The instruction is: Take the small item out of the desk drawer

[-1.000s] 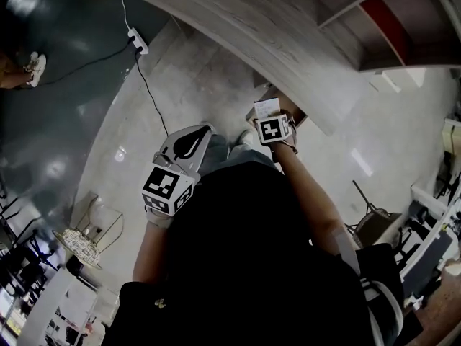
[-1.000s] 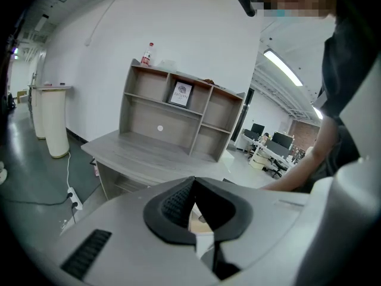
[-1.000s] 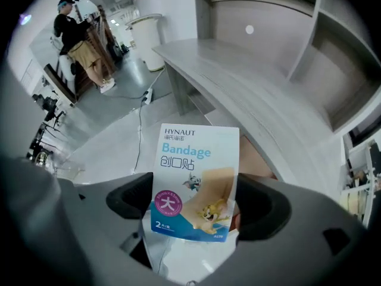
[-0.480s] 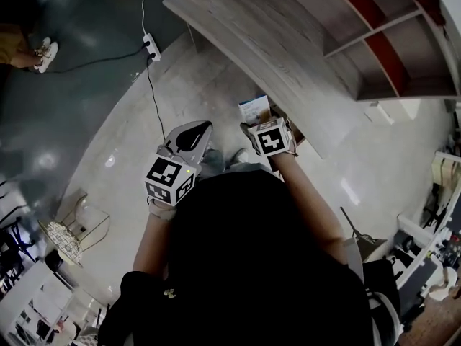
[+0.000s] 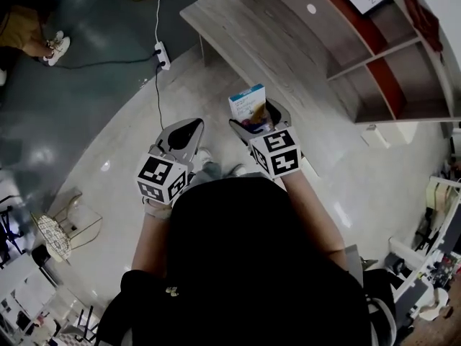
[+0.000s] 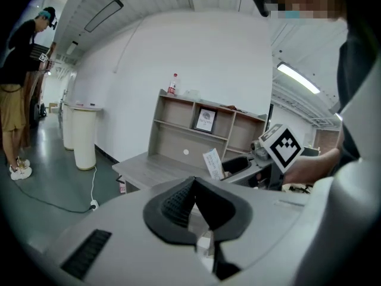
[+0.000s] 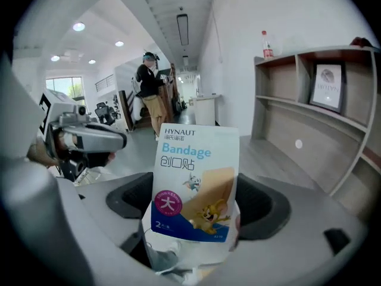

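My right gripper [image 5: 253, 126] is shut on a small white and blue bandage box [image 5: 247, 104], which stands upright between its fingers, above the floor just in front of the grey wooden desk [image 5: 266, 38]. In the right gripper view the box [image 7: 196, 180] fills the middle, its lower half between the black pads [image 7: 265, 207]. My left gripper [image 5: 181, 140] hangs beside it on the left, jaws closed together with nothing in them [image 6: 193, 182]. From the left gripper view the box [image 6: 213, 164] shows beside the right gripper's marker cube [image 6: 281, 148]. No drawer shows in any view.
A shelf unit [image 5: 374, 56] with a framed picture [image 6: 205, 120] and a bottle [image 6: 173, 84] stands on the desk. A power strip and cable [image 5: 162, 51] lie on the floor by the desk. White bins [image 6: 85, 137] and a standing person [image 6: 18, 88] are at the far left.
My right gripper has come away from under the desk edge with the bandage box, which is now raised and plainly in view. The left gripper has stayed shut beside it.
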Motion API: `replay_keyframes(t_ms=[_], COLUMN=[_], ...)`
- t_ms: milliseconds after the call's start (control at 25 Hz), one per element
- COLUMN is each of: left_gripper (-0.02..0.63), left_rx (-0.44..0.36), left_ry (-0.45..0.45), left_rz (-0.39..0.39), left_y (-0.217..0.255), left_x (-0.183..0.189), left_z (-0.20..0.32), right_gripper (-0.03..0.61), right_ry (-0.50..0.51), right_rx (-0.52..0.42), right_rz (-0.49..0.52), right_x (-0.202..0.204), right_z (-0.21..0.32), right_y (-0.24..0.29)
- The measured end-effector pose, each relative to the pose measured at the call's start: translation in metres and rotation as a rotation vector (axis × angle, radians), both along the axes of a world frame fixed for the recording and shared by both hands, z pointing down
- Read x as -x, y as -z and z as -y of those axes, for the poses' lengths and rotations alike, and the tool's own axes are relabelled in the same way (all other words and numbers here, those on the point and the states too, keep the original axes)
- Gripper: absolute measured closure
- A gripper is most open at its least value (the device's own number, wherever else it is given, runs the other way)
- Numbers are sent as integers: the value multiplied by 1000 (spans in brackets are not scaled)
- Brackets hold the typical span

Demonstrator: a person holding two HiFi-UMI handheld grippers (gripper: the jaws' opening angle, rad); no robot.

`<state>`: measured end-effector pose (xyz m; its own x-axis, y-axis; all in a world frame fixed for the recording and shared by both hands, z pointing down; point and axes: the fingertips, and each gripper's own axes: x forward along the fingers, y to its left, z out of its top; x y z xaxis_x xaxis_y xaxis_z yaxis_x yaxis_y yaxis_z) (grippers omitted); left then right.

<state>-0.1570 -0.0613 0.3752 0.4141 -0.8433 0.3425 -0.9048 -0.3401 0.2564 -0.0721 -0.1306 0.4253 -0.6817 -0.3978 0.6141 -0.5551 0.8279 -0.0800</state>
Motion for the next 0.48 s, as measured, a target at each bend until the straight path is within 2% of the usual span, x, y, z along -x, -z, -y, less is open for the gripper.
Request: replay_keyframes(t_ms=[280,480], left_gripper=[604,604], left_rx=[-59,-106], left_ry=[32,41], left_rz=[7,18], left_y=[24,39], left_x=[13,17], left_z=[-1,0], right_gripper=[156,156], right_ry=[30,79], right_rx=[-144,-225], right_rz=[196,297], right_x=[23,32], right_z=[-3,-11], right_y=[78,119])
